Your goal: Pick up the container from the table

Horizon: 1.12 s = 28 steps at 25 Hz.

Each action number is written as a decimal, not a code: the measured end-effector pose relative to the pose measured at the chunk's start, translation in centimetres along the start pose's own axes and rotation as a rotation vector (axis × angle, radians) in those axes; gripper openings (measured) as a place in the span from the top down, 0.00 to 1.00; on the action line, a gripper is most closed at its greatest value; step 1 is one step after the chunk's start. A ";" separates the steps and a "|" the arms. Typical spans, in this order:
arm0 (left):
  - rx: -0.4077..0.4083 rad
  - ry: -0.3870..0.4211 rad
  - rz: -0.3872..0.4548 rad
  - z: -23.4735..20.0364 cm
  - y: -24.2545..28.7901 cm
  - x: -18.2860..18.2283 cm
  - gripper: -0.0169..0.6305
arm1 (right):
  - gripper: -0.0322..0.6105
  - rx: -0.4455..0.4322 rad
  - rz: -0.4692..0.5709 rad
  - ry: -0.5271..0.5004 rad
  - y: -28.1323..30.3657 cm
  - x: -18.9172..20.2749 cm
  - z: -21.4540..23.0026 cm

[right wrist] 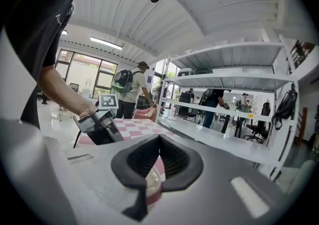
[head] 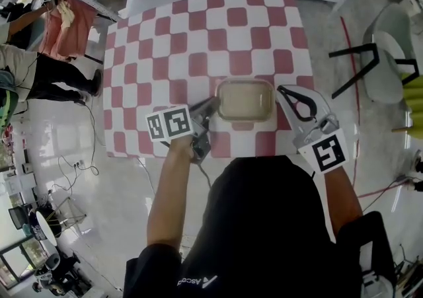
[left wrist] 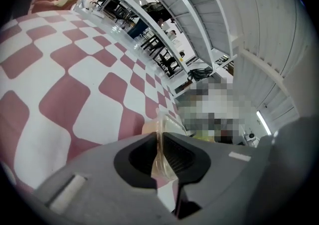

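The container (head: 244, 100) sits just below the middle of the head view, on the near part of the red-and-white checked table (head: 198, 32), a shallow rounded-rectangle tub of pale, translucent plastic. The left gripper (head: 210, 106) comes in at its left edge, and its own view shows the pads clenched on the thin rim, which stands upright between them as a narrow see-through lip. The right gripper (head: 283, 92) lies just beside the tub's right edge with its jaws closed together; nothing shows between the pads, and only a pale bit of the tub shows below them. The tub looks light and thin-walled, so it will probably flex rather than hold stiff — lifted by one rim alone, the far side would likely sag and the lip could bend or slip out of the smooth pads. Whether it holds anything cannot be made out. The rim is the only real purchase, and a second hold on the opposite lip would keep it level.
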State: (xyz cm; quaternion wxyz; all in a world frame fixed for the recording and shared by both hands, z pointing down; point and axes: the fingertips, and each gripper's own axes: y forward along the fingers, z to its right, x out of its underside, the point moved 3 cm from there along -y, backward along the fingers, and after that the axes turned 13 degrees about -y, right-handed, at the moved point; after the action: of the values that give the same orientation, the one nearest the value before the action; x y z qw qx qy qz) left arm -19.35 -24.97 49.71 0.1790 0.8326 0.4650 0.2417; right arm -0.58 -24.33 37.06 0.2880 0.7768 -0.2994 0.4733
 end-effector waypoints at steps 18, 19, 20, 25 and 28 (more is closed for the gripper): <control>0.113 -0.056 0.120 4.6 -3.4 0.5 0.90 | 0.95 0.024 0.053 0.064 -2.4 -1.1 -0.1; 0.116 -0.057 0.122 4.6 -3.5 0.6 0.90 | 0.95 0.020 0.059 0.080 -2.5 -1.1 -0.3; 0.117 -0.058 0.124 4.6 -3.5 0.6 0.90 | 0.95 0.015 0.065 0.095 -2.7 -1.1 -0.4; 0.117 -0.056 0.125 4.6 -3.9 0.7 0.90 | 0.95 0.006 0.072 0.127 -2.9 -1.2 -1.3; 0.125 -0.052 0.122 4.7 -4.1 0.7 0.90 | 0.95 0.001 0.075 0.130 -3.0 -1.4 -1.7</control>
State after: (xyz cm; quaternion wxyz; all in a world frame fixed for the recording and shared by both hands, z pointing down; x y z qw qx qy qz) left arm -19.12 -22.67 43.86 0.1238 0.8748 0.4229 0.2011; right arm 0.13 -20.91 35.92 0.2882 0.7329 -0.3087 0.5333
